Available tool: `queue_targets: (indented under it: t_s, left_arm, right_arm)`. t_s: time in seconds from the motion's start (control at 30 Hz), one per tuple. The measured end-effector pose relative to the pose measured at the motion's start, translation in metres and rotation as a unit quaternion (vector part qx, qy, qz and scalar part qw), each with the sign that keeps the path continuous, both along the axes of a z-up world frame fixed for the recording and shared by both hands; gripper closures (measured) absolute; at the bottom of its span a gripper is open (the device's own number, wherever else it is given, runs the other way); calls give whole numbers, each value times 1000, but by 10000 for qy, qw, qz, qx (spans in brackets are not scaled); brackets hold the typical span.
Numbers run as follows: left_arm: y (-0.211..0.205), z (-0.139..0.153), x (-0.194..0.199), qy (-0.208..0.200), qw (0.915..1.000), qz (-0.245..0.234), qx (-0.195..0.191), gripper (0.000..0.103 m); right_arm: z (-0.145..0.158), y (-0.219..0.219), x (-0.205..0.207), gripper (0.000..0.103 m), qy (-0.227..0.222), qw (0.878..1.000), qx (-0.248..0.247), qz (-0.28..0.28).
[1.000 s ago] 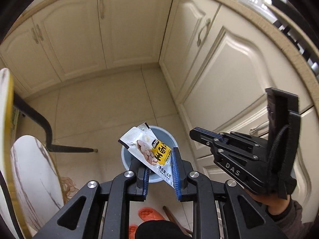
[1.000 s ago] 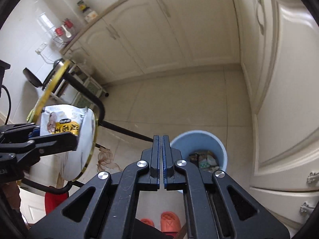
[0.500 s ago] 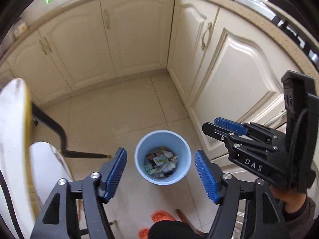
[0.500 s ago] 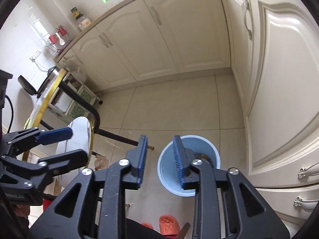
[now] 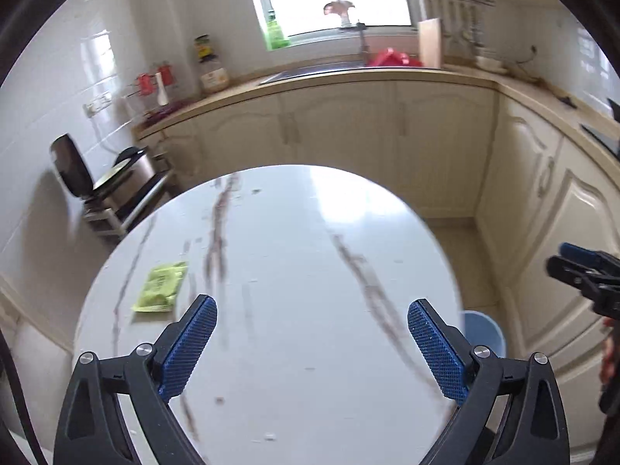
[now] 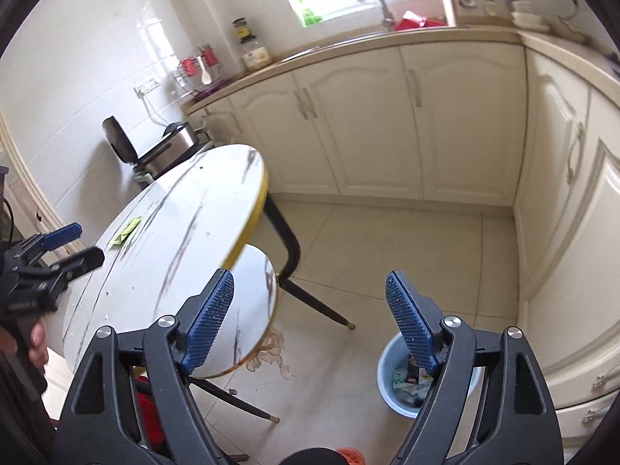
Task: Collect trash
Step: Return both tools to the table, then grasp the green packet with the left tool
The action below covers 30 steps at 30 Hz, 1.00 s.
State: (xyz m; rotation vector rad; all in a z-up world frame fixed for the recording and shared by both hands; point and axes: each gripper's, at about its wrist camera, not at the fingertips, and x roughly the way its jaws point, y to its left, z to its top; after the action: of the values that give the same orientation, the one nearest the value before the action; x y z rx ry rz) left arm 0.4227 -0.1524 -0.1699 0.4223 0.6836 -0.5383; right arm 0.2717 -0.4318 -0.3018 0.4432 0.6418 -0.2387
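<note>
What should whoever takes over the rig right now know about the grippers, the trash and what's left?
Left gripper: open, empty, over the table.
Right gripper: open, empty, above the floor between table and bin.
One green packet lies flat on the table, ahead and left of the left fingers.
Bin stands on the floor by the cabinets, with wrappers already inside.
Left to do: grasp the green packet, carry it to the bin, drop it in. No other trash shows on the table.
</note>
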Motion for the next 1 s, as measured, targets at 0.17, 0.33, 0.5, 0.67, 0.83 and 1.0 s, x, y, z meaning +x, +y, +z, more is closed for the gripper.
queue_targets:
  t_s: [0.17, 0.33, 0.5, 0.67, 0.83, 1.0]
  left_arm:
    - [64, -25, 74, -78, 9949, 990, 176, 6]
    - [58, -70, 149, 454, 9904, 1300, 85, 6]
    - [57, -90, 194, 882, 9876, 1300, -70, 8]
    - [49, -100, 211, 1104, 9875, 1119, -135, 20]
    - [44, -102, 218, 1307, 9854, 995, -455, 70]
    - [21, -100, 182, 1150, 9883, 969, -264, 93]
  right_arm:
    - [-14, 6, 15, 23, 196, 9994, -52, -272]
    - [-54, -13, 20, 23, 749, 9954, 78, -588]
    - [-97, -40, 7, 23, 1200, 9888, 227, -856]
    - [-125, -65, -10, 23, 1407, 9832, 362, -1104]
    - [-149, -86, -21, 23, 1503, 9788, 574, -1271]
    - [-182, -101, -42, 24, 1660, 9728, 762, -1424]
